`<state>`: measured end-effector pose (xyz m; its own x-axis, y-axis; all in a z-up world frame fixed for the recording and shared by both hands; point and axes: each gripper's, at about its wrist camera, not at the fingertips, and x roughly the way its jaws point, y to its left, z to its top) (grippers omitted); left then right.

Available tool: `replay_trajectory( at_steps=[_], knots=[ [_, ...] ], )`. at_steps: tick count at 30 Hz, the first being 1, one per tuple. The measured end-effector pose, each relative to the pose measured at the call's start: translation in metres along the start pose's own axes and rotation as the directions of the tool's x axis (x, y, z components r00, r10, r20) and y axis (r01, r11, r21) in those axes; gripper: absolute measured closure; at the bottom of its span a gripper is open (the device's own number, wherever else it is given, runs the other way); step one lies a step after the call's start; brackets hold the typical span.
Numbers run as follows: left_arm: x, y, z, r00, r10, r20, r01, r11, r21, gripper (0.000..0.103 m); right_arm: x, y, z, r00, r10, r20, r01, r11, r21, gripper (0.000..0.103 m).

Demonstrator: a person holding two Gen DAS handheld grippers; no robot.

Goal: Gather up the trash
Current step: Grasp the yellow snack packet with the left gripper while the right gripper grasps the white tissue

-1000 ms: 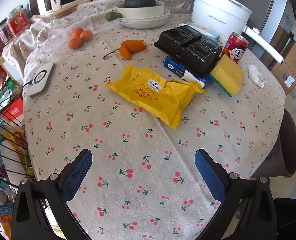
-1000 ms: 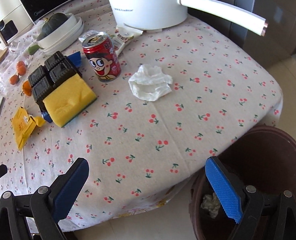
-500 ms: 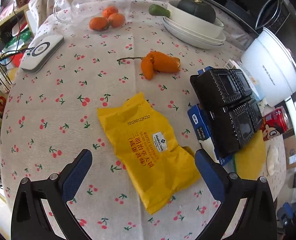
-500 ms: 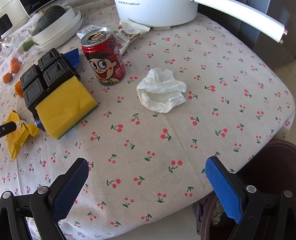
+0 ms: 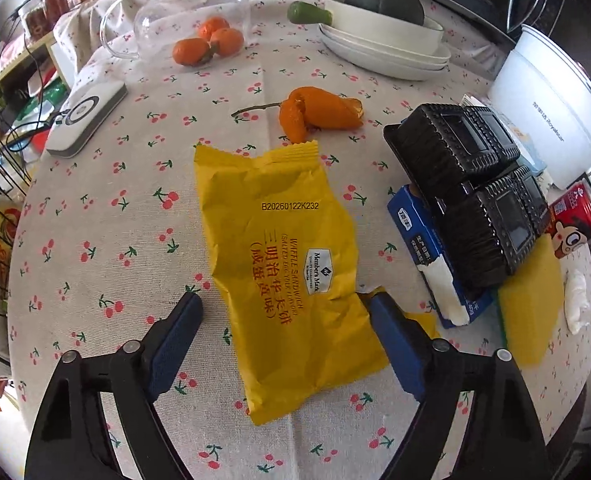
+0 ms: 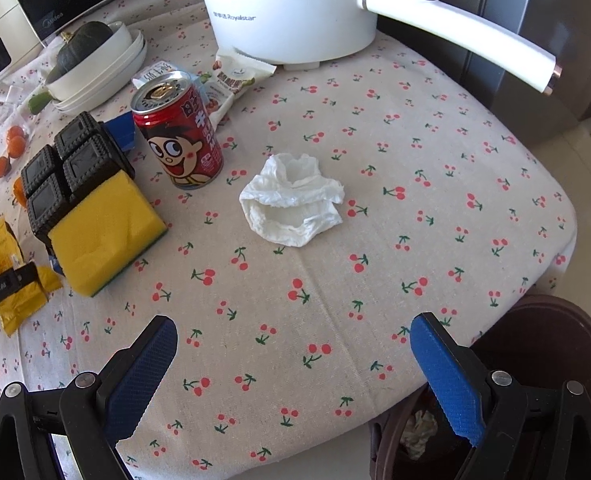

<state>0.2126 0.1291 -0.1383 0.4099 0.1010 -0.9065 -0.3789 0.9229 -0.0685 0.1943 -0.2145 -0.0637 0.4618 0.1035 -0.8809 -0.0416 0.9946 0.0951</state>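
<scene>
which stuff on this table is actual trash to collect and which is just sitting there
Trash job: yellow wrapper, crumpled tissue, orange peel, brown bin.

Just lying about: sponge, red can, white pot, squash, tangerines, black trays.

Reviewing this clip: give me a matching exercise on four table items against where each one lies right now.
Things:
1. yellow wrapper
2. crumpled tissue
3. red can
4. yellow sponge

Places:
A. leaning on the black tray
B. upright beside the tissue
C. between the left gripper fingers
D. on bare cloth ahead of the right gripper

Pairs: 1-C, 2-D, 3-B, 4-A
</scene>
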Motion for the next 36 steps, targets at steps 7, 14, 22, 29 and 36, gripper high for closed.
replay_trajectory(
  at_steps=[7, 14, 22, 29, 36],
  knots=[
    [-0.01, 0.014, -0.005, 0.992, -0.116, -0.05, 0.12, 0.989, 0.085, 0.049, 0.017, -0.009, 0.012, 1.0, 0.009, 0.011, -0.01, 0.996, 0.086, 0.006],
    [-0.019, 0.025, -0.006, 0.979, -0.189, -0.075, 0.195, 0.978, 0.078, 0.073, 0.049, 0.002, 0.022, 1.0, -0.009, 0.006, 0.008, 0.997, 0.072, 0.01],
    [-0.019, 0.029, -0.007, 0.972, -0.215, -0.098, 0.223, 0.972, 0.079, 0.081, 0.079, 0.014, 0.032, 0.997, -0.073, 0.021, 0.073, 0.997, -0.007, 0.03],
    [-0.019, 0.027, -0.004, 0.97, -0.228, -0.087, 0.236, 0.967, 0.096, 0.087, 0.086, 0.023, 0.035, 0.996, -0.087, 0.036, 0.089, 0.993, -0.074, 0.088],
    [-0.032, 0.022, -0.002, 0.961, -0.268, -0.063, 0.274, 0.955, 0.113, 0.093, 0.065, 0.019, 0.031, 0.996, -0.078, 0.044, 0.081, 0.994, -0.067, 0.088]
  ],
)
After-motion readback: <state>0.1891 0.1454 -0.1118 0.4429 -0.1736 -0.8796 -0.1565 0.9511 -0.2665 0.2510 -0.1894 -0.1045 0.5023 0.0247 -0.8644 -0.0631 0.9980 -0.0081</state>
